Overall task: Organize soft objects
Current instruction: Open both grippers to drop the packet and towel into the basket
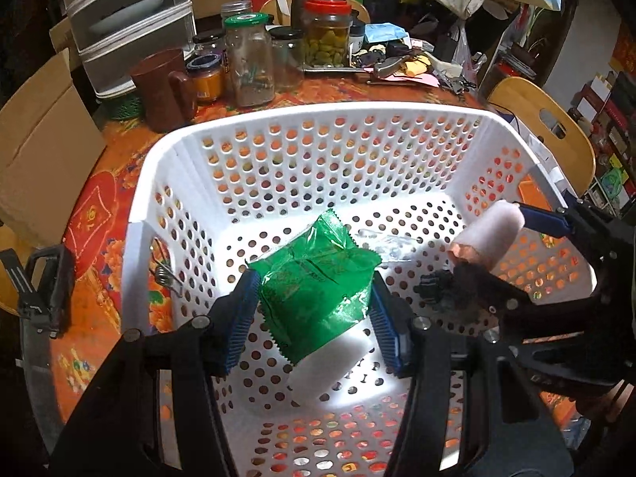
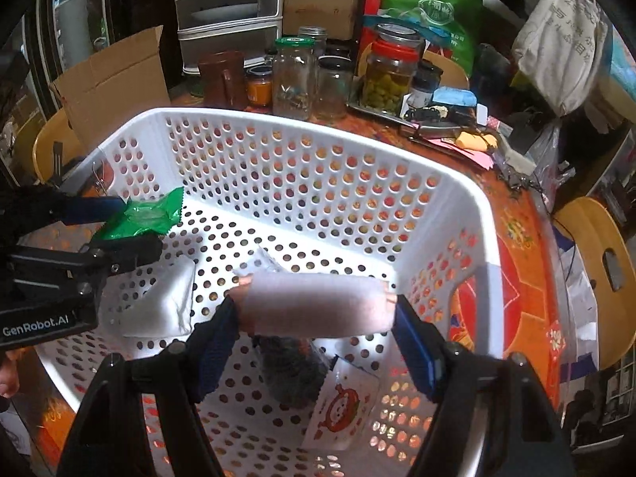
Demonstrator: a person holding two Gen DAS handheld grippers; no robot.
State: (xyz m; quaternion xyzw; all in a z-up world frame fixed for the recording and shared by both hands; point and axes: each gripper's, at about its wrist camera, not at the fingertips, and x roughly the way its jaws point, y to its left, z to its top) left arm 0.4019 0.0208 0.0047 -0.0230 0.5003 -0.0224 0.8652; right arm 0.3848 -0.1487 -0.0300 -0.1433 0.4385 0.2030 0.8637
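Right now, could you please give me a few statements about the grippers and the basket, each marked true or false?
1. The left gripper holds a green packet. True.
2. The right gripper is empty. False: it grips a pale roll by its ends.
3. Both grippers are over the white basket. True.
4. The basket's walls are solid. False: they are perforated.
5. The basket holds nothing. False: a white packet lies inside.
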